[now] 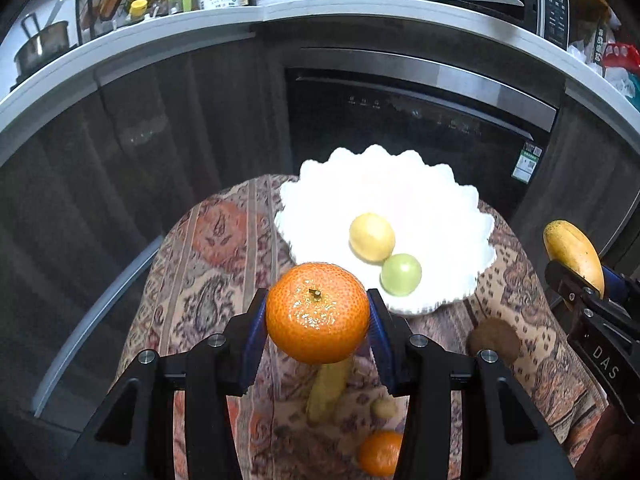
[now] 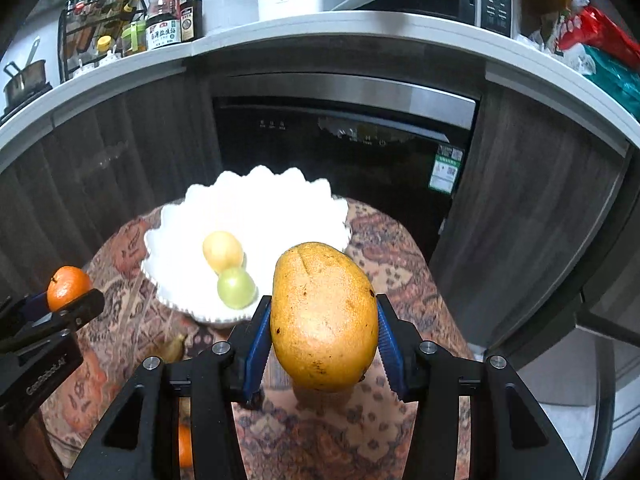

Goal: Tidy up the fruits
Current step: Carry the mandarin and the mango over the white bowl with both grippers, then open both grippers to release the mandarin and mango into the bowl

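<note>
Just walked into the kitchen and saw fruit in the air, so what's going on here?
A person is sorting fruit with two handheld grippers. The left gripper is shut on a round orange tangerine, and the right gripper is shut on a yellow-orange mango, both held above the patterned tablecloth. The white scalloped bowl already holds a yellow round fruit and a green round fruit. A brown kiwi, a second tangerine and other fruit lie on the cloth.

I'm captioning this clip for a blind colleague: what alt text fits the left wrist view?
The left gripper clamps a tangerine above a patterned tablecloth, in front of a white scalloped bowl holding a yellow fruit and a green fruit. At the right edge, the right gripper holds a mango.
</note>
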Motion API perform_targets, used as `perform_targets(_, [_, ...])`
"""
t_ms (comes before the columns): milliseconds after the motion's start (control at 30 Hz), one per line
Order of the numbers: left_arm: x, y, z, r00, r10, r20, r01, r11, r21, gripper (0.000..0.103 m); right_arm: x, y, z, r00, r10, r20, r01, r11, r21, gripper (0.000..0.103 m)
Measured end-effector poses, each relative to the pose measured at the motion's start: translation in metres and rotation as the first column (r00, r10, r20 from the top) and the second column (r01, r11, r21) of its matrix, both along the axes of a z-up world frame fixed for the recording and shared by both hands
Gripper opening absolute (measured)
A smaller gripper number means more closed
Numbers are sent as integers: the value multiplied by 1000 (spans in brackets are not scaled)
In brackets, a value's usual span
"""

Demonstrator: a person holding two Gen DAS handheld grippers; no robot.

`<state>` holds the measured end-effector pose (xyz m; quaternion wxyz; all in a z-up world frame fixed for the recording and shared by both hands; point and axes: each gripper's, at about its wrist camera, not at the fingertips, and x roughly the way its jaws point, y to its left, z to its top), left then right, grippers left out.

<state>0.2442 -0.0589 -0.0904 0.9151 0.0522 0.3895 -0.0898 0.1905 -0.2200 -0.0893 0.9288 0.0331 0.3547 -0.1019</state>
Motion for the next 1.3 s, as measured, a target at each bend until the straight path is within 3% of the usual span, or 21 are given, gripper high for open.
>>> perform_targets(333, [45,-14,2,1000,-21,1,21,1000,-7,46,44,-8,6,999,-5,34,6,1000,-10,49])
perform_targets(933, [111,-30,-40,994,-35,-101,34,999,-13,46,112,-15,-25,998,35,-57,-33,999,38,49])
perform_targets(1300, [128,-30,-62,984,-37,-176,35,999,-14,49,133,-10,-44,991,72,-117,-66,996,53,49])
